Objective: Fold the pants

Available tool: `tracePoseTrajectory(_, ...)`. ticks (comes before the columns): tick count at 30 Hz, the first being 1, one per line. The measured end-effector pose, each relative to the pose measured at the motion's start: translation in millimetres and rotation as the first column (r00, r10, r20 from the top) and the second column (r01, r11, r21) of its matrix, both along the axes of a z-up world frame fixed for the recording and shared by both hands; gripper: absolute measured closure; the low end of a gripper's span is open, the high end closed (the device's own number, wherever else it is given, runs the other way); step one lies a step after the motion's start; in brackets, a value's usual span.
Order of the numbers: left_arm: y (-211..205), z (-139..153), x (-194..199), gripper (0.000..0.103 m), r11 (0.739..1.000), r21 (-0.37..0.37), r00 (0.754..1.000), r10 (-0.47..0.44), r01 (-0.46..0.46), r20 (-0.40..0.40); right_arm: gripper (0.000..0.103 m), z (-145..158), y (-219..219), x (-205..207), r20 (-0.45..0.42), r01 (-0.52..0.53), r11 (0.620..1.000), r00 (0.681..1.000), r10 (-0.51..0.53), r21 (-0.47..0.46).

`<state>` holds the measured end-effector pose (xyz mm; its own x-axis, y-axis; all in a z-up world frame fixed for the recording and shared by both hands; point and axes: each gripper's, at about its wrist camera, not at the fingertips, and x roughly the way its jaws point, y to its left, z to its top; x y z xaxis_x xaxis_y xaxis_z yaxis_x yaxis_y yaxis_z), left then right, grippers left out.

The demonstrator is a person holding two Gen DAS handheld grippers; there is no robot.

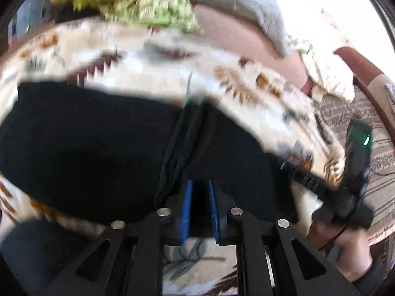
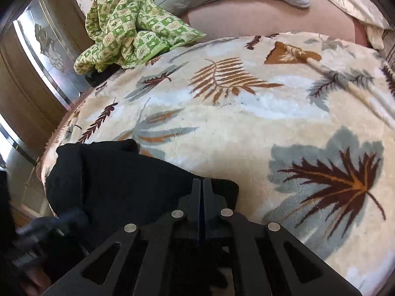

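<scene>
— Leaf-print blanket (image 2: 246,113) under you; where are the pants (image 2: 118,172)?
— Near edge. Your right gripper (image 2: 200,185) pinches them shut; your left gripper (image 1: 199,190) clamps a fold, pads (image 1: 187,204) slightly apart. Lift evenly, keep edges aligned.

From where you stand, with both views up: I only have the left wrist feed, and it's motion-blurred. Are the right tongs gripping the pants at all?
Observer: Yes. In the right wrist view the right tongs are shut on an edge of the black pants.
Operator: What's the green smear at the top of my picture?
Observer: A crumpled green patterned cloth, lying beyond the leaf-print blanket.
Operator: And is anything else lying on the blanket past the pants?
Observer: Nothing that the right view shows; past the pants there is only the blanket's leaf print.
</scene>
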<state>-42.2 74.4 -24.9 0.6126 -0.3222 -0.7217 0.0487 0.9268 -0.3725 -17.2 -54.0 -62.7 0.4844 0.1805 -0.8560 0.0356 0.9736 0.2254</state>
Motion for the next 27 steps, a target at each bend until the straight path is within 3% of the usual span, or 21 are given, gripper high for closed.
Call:
tracePoseTrajectory(3, -13, 28, 14, 0.075, 0.996, -0.023, 0.991, -0.078, 0.081, 0.108, 0.103, -2, -2, -3, 0.006, 0.001, 1.0, 1.0, -0.001, 0.011)
tracePoseTrajectory(6, -29, 28, 39, 0.075, 0.988, -0.035, 0.985, -0.149, 0.153, 0.09, 0.103, -3, -6, -6, 0.009, 0.01, 0.999, 1.0, -0.01, 0.037)
tracePoseTrajectory(8, -34, 9, 55, 0.079, 0.99, 0.072, 0.992, -0.123, 0.12, 0.033, 0.103, -2, -5, -5, 0.011, 0.008, 0.999, 1.0, -0.009, 0.031)
tracePoseTrajectory(9, -32, -9, 64, 0.081, 0.991, 0.1, 0.995, -0.089, 0.093, -0.044, 0.103, -2, -3, -5, 0.014, 0.004, 1.0, 1.0, -0.005, 0.022)
tracePoseTrajectory(10, -23, -21, 68, 0.082, 0.996, 0.041, 0.994, -0.072, 0.075, -0.077, 0.103, -2, -2, -5, 0.014, 0.002, 1.0, 1.0, -0.002, 0.015)
tracePoseTrajectory(11, -18, -20, 67, 0.084, 0.998, 0.003, 0.996, -0.062, 0.063, -0.059, 0.103, -2, -1, -5, 0.016, 0.003, 1.0, 1.0, -0.003, 0.011)
tracePoseTrajectory(22, -8, -22, 66, 0.084, 0.998, -0.047, 0.998, -0.042, 0.04, -0.048, 0.097, 6, 21, -15, 0.053, 0.152, 0.983, 0.988, -0.147, -0.106)
tracePoseTrajectory(27, -8, -23, 66, 0.084, 0.998, -0.046, 0.998, -0.043, 0.041, -0.043, 0.096, 5, 42, -11, 0.053, 0.186, 0.949, 0.983, -0.178, -0.255)
